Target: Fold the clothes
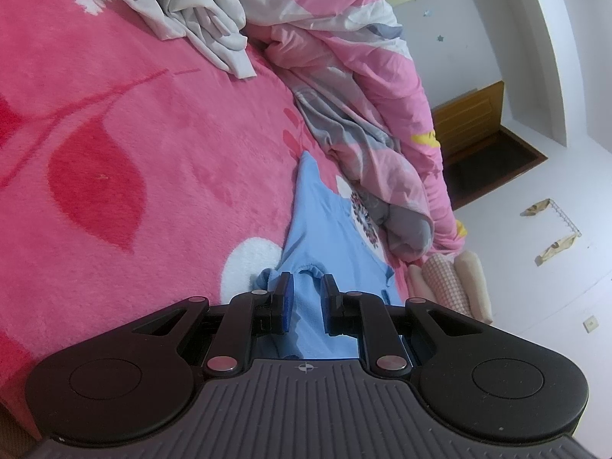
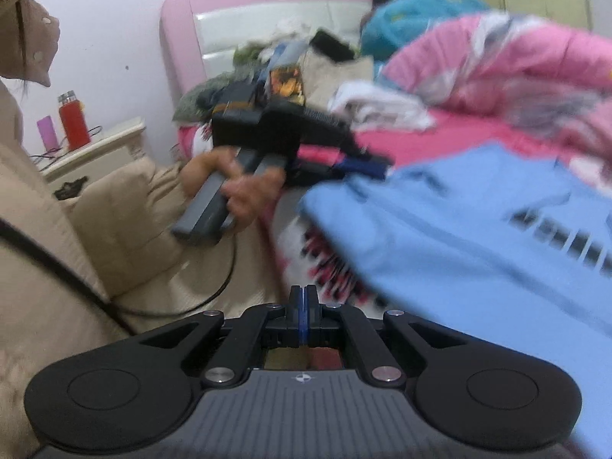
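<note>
A light blue T-shirt (image 1: pixel 325 225) lies spread on a pink floral blanket (image 1: pixel 153 122), beside a rumpled pink quilt (image 1: pixel 367 88); its dark printed lettering is too blurred to read. The left gripper (image 1: pixel 306 294) pinches a bunched edge of the shirt, its handle gripped in a person's hand (image 2: pixel 244 191). The right gripper (image 2: pixel 304 298) points slightly downward, its jaws pressed together on nothing

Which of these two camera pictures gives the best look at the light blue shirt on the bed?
The left wrist view: the light blue shirt is sharp there, lying on the pink blanket and running between the left gripper fingers. The right wrist view shows more of it, but blurred.
</note>
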The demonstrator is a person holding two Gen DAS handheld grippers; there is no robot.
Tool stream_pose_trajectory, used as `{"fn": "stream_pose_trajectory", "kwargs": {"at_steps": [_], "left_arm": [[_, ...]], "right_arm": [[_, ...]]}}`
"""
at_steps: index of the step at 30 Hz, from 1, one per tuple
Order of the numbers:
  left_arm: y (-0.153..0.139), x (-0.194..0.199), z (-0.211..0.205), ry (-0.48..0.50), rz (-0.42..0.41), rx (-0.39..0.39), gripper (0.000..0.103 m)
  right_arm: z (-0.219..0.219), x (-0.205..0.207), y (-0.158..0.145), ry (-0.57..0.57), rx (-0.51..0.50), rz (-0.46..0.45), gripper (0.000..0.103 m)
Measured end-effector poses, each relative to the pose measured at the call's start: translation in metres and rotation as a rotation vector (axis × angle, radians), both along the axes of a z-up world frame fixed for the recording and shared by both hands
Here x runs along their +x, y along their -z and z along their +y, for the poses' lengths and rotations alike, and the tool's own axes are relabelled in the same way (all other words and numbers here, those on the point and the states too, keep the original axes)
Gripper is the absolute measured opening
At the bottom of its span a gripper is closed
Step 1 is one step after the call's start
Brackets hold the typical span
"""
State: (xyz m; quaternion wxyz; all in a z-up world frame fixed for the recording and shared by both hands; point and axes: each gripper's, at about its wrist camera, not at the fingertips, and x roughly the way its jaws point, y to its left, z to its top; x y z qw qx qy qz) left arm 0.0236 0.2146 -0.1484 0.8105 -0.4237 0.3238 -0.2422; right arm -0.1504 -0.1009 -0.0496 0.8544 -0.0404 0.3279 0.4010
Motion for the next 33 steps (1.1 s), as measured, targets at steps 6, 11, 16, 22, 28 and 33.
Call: {"fn": "stream_pose_trajectory", "kwargs": {"at_steps": [6, 11, 16, 22, 28, 33], "left_arm": [[0.0, -0.001, 0.001, -0.001, 0.0, -0.001, 0.014], [-0.001, -0.001, 0.002, -0.001, -0.001, -0.002, 0.014], [-0.001, -0.001, 0.003, -0.001, 0.0, -0.003, 0.014], [-0.001, -0.001, 0.003, -0.002, 0.002, -0.009, 0.014], [-0.001, -0.004, 0.019, -0.038, -0.002, -0.123, 0.014], [-0.007, -0.002, 0.022, -0.024, 0.027, -0.141, 0.014]], "right_arm": [[-0.008, 0.005, 0.015, -0.033, 0.041, 0.233, 0.0], [-0.007, 0.011, 0.025, -0.029, 0.038, 0.394, 0.005], [-0.006, 0.015, 0.03, 0.023, -0.01, 0.452, 0.043], [-0.009, 0.017, 0.034, 0.039, -0.001, 0.48, 0.044], [-0.028, 0.02, 0.021, 0.113, 0.08, 0.45, 0.044], [-0.084, 0.027, 0.001, 0.309, 0.26, 0.413, 0.044]]}}
